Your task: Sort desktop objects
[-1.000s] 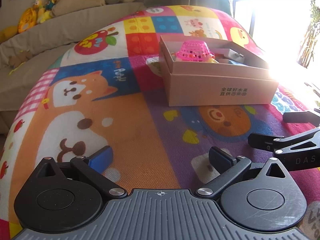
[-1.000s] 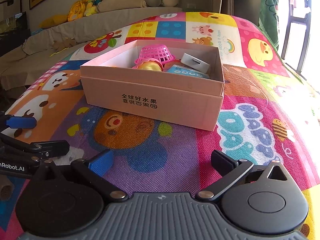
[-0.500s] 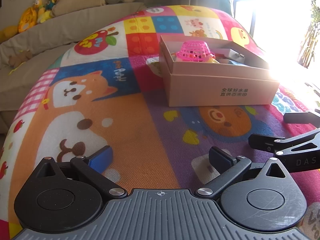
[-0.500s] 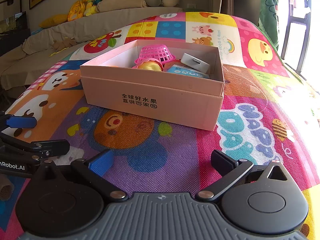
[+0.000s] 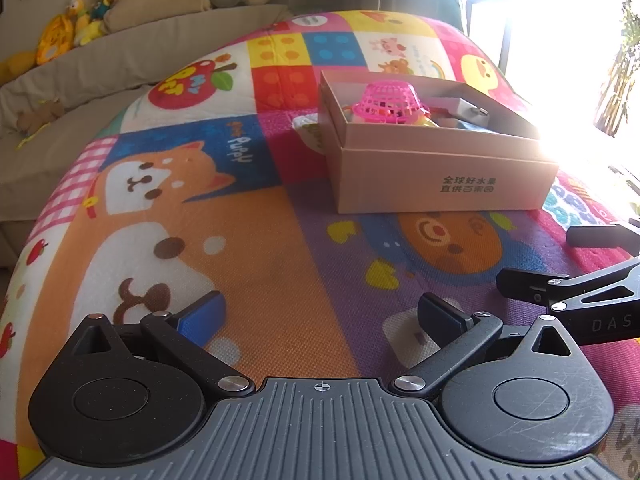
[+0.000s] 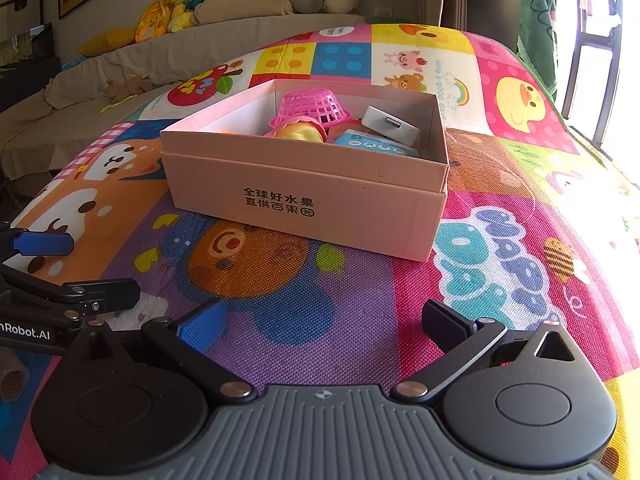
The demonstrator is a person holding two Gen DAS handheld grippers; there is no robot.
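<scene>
A pink cardboard box with black printed characters stands on the colourful play mat. Inside it lie an upturned pink plastic basket, a yellow toy, a blue packet and a white charger block. My left gripper is open over the mat, well short of the box, with nothing between its fingers. My right gripper is open too, empty, in front of the box's near wall. Each gripper's fingers show at the edge of the other's view.
The play mat covers the whole surface. A beige sofa with plush toys and a neck pillow runs along the back. A bright window glares at the right. A small brown cylinder lies at the mat's left edge.
</scene>
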